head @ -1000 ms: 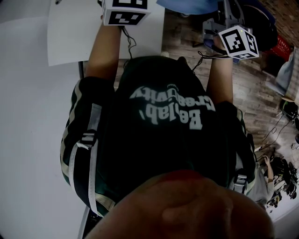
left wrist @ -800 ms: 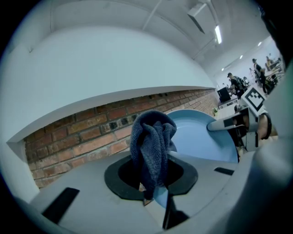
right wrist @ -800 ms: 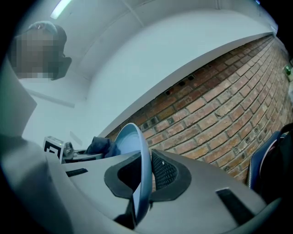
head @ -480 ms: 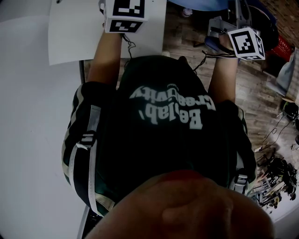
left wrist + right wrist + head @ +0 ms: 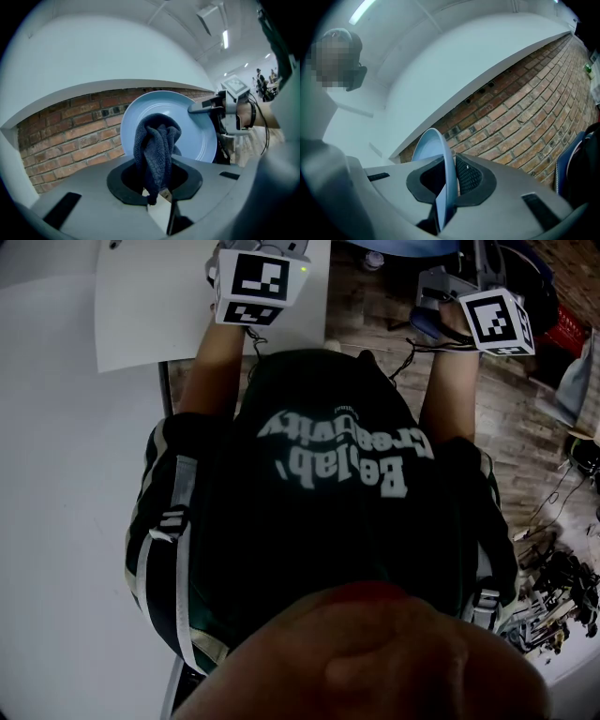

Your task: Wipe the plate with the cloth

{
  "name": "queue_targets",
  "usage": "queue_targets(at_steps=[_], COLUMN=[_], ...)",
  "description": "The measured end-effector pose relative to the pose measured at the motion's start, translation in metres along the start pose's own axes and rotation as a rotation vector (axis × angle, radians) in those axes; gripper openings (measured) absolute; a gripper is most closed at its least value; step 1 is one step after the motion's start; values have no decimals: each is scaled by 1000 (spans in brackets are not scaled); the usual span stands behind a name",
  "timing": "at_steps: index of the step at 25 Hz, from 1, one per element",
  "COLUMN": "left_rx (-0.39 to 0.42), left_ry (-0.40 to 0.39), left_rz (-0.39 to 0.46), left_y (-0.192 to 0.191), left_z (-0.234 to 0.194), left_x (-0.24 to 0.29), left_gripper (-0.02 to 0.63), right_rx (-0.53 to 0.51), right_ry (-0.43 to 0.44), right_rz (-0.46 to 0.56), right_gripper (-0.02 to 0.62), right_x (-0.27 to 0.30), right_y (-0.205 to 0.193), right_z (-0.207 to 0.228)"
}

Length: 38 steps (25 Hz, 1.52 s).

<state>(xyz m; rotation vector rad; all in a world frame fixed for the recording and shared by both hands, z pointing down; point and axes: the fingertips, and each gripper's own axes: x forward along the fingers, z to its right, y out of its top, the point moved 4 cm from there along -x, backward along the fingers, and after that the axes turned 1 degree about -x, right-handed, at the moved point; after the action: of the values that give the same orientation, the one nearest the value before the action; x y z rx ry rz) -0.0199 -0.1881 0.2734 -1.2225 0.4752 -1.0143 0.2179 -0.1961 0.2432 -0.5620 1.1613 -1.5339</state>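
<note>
A light blue plate [image 5: 187, 126] stands upright in the air, its face toward my left gripper. My right gripper [image 5: 446, 190] is shut on its rim, and in the right gripper view the plate [image 5: 427, 146] shows edge-on between the jaws. That gripper [image 5: 224, 112] appears at the plate's right edge in the left gripper view. My left gripper [image 5: 157, 187] is shut on a dark blue cloth [image 5: 156, 147], bunched up in front of the plate's middle; contact cannot be told. In the head view only the marker cubes show, the left one [image 5: 253, 285] and the right one [image 5: 497, 322].
A brick wall [image 5: 70, 140] with a white upper part runs behind the plate. A white table top [image 5: 56, 474] lies at the left of the head view, wooden floor [image 5: 506, 418] at the right, and cables and clutter [image 5: 558, 601] at lower right. People stand far off [image 5: 262, 82].
In the head view the left marker cube has dropped lower in the picture and shows more fully. The right cube has drifted slightly right. Both grips are unchanged.
</note>
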Motion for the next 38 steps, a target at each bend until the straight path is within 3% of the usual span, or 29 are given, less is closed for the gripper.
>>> queue_targets(at_steps=[9, 21, 32, 38], left_rx=[9, 19, 3, 12], left_ry=[-97, -240, -303, -293], left_rz=[-13, -2, 44, 91], left_y=[-22, -19, 1, 16], left_z=[41, 94, 116, 112], left_x=[-3, 17, 37, 40], left_gripper=[67, 67, 67, 68], right_rx=[31, 47, 71, 79], right_ry=[-14, -19, -18, -3], right_rz=[-21, -38, -58, -80], right_gripper=[17, 18, 18, 18], right_x=[5, 13, 14, 13], right_y=[-9, -16, -26, -37], right_z=[-6, -6, -5, -18])
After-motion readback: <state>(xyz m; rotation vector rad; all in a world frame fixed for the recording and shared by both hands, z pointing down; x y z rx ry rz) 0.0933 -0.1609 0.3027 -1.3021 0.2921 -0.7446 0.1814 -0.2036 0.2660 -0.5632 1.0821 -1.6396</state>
